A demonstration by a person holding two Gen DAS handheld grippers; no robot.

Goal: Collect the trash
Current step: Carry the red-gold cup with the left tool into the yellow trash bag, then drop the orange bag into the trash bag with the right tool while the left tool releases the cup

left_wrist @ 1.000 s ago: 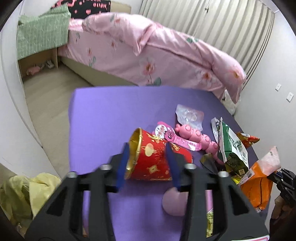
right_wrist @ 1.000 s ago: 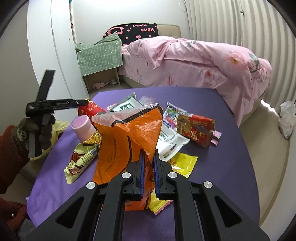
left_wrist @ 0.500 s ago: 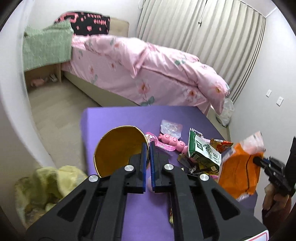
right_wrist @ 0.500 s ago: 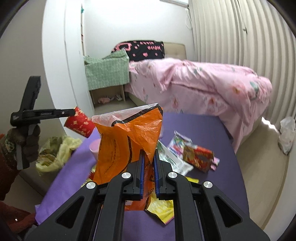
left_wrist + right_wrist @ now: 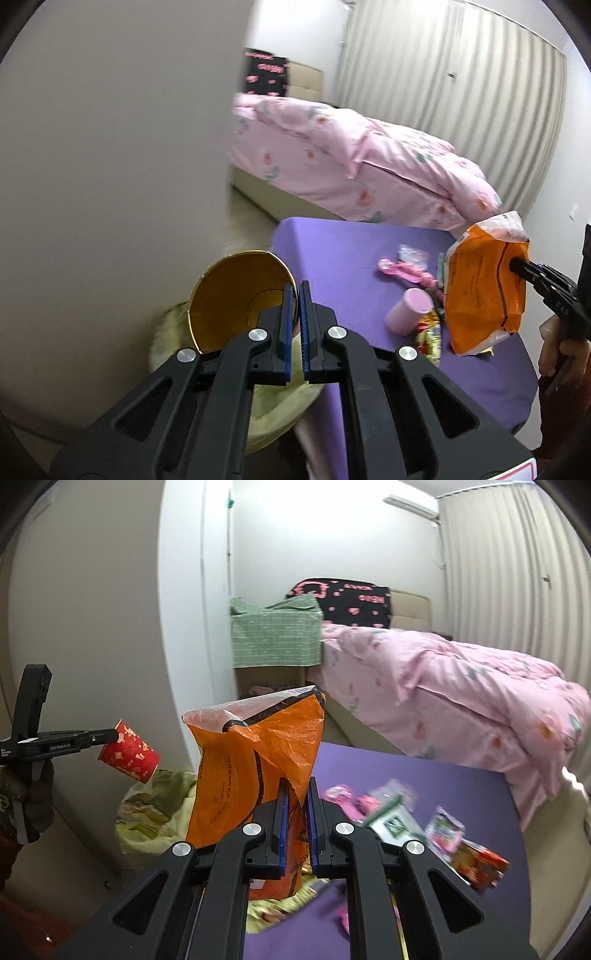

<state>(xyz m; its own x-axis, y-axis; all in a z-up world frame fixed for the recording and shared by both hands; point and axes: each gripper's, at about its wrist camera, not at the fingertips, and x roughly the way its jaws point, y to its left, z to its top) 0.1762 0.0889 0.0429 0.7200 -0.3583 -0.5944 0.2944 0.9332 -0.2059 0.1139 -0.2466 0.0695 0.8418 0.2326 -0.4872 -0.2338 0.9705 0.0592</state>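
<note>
red cup w/ gold print, gold inside, orange bag, purple table, pink floral bedding

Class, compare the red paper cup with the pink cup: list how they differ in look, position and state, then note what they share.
The red paper cup, printed with gold patterns and gold inside, is plainly patterned; the pink cup is plain pastel. The red paper cup is lifted off the table, pinched at its rim by the left gripper; the pink cup rests on the purple table, ungripped. The red one looks wider-mouthed. Both lie tilted rather than upright.

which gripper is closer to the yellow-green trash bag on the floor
Left. The left gripper, clamping the red cup, hangs just above the trash bag; the right gripper is over the table.
</note>
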